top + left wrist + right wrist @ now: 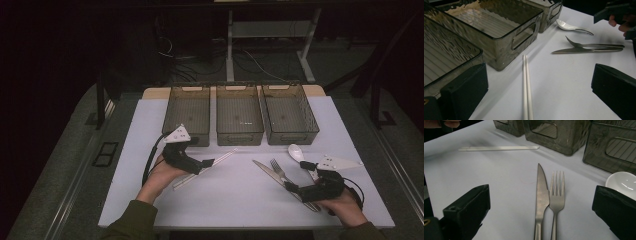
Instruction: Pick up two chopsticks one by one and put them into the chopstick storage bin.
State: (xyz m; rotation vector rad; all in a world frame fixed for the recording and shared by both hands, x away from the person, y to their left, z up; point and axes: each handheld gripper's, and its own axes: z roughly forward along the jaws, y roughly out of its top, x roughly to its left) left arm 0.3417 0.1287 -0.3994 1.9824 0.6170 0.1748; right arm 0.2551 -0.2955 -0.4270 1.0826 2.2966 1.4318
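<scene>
- Chopsticks [527, 87] lie dead ahead between the gaping left tongs [537, 92], long axis running away from them.
- Knife [541, 195] and fork [557, 195] lie likewise between the gaping right tongs [541, 210].
- Bins [239, 120] stand beyond on the counter [235, 195].

No readable text, label or number anywhere

White table [150, 120] centred under dim light. Grey floor [65, 165] at 3 and 9 o'clock. Desk legs [229, 45] and loose cables [250, 60] at 12 o'clock, backed by darkness.
</scene>
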